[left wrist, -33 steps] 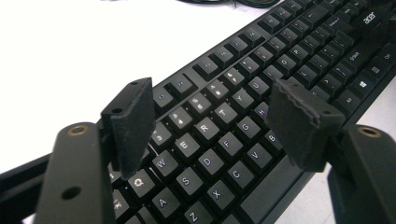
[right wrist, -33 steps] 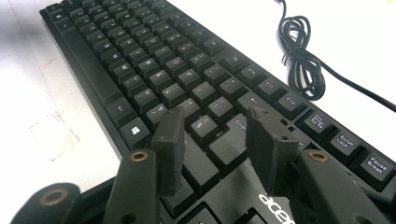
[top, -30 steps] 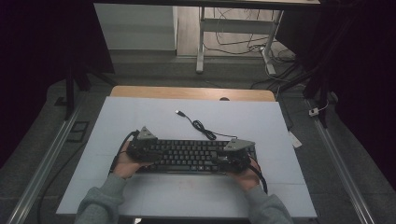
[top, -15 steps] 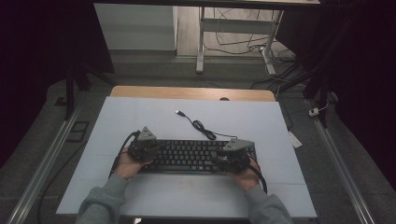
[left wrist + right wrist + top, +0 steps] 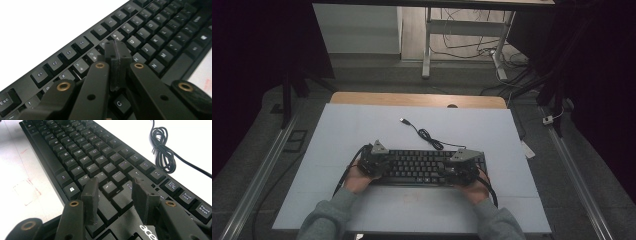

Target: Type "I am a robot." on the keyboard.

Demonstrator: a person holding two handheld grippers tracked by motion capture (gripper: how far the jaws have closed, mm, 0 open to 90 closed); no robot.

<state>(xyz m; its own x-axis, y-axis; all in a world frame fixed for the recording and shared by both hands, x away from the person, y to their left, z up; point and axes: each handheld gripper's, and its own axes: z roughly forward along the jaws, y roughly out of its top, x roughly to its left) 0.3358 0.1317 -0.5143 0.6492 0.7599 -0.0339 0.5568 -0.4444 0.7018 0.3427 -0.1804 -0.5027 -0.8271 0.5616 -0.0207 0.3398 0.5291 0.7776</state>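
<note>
Typing on the keyboard (image 5: 424,167) with two tools, one at each end.

Pressing keys looks like the job, and a few things could go wrong. Nearest to the person, the keyboard lies flat on the white tabletop (image 5: 362,210), close to the near edge, with a hand at each end. The left tool (image 5: 117,53) is clenched tight with nothing in it, and its tip sits low over the letter keys, so it could push two keys at once if it comes down between them. The right tool (image 5: 116,188) has its jaws apart, holding nothing, over the keys at the right end; those wide jaws could bump extra keys or catch under a key cap. Farther back, the black cable (image 5: 429,137) lies loose and curled, so a hard push could slide the keyboard and drag it.
</note>
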